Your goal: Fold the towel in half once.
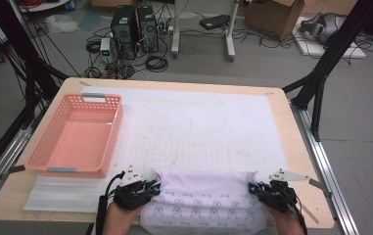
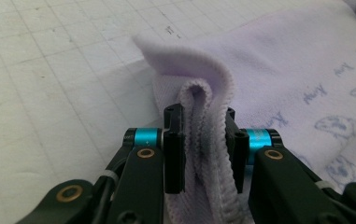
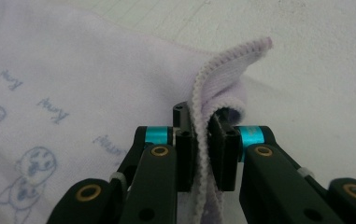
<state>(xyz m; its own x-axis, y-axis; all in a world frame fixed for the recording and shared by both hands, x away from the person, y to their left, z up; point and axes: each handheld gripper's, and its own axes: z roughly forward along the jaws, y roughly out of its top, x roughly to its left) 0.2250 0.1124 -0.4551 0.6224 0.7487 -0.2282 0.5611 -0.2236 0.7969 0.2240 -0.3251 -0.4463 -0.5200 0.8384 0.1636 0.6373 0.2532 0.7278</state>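
Right claw (image 3: 202,154) clamped on ribbed hem of lilac printed garment (image 3: 73,84).

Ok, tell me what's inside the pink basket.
The pink basket holds nothing visible; its bare pink floor shows through. Its near wall hides a thin strip of that floor. The lilac garment lies outside it, on the table.

The garment (image 1: 203,200) runs off the bottom edge of the high view, so its near part can't be seen. Both forearms are cut there too. The left gripper (image 1: 155,186) covers one corner of the cloth, the right gripper (image 1: 253,188) the other. The small blue prints are too blurred to read. The counter (image 1: 174,87) loses its near edge under the cloth.
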